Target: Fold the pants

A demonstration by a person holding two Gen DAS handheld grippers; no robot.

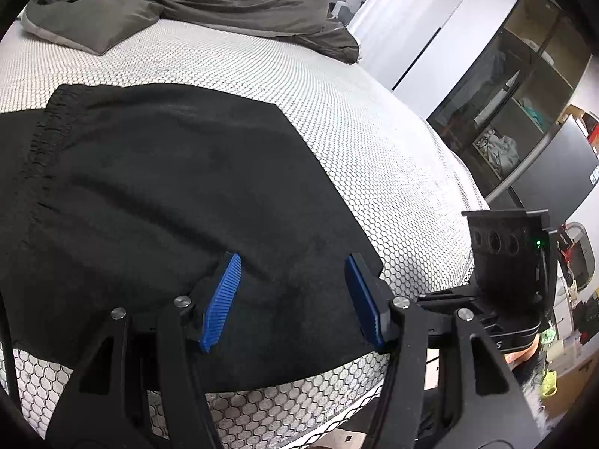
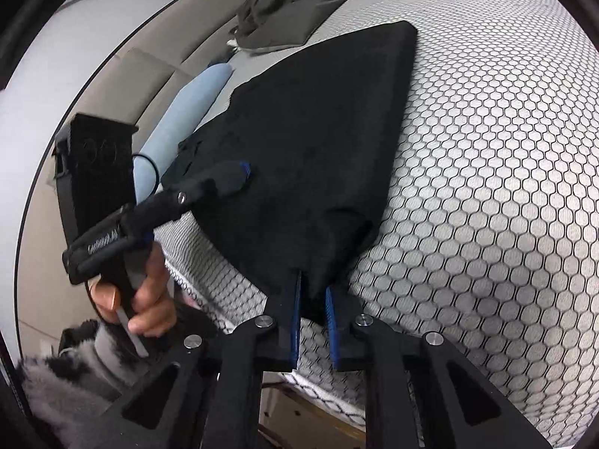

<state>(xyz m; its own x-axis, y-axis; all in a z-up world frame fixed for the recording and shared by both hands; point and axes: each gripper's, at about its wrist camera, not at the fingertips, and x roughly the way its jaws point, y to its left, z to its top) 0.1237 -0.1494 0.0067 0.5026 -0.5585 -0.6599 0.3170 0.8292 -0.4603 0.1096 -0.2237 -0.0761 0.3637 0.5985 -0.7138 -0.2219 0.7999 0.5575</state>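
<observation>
Black fabric pants (image 1: pixel 168 194) are spread on the honeycomb-patterned white mattress (image 1: pixel 337 104), crumpled grey duvet (image 1: pixel 187 3) beyond. Left hand-held gripper (image 1: pixel 292 299) is held spread above them; right hand-held gripper (image 2: pixel 312 307) is pinched on their edge.

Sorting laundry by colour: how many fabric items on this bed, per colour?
Black: 1, pants
Olive-grey: 1, rumpled bedding
Light blue: 1, rolled item
Total: 3
</observation>
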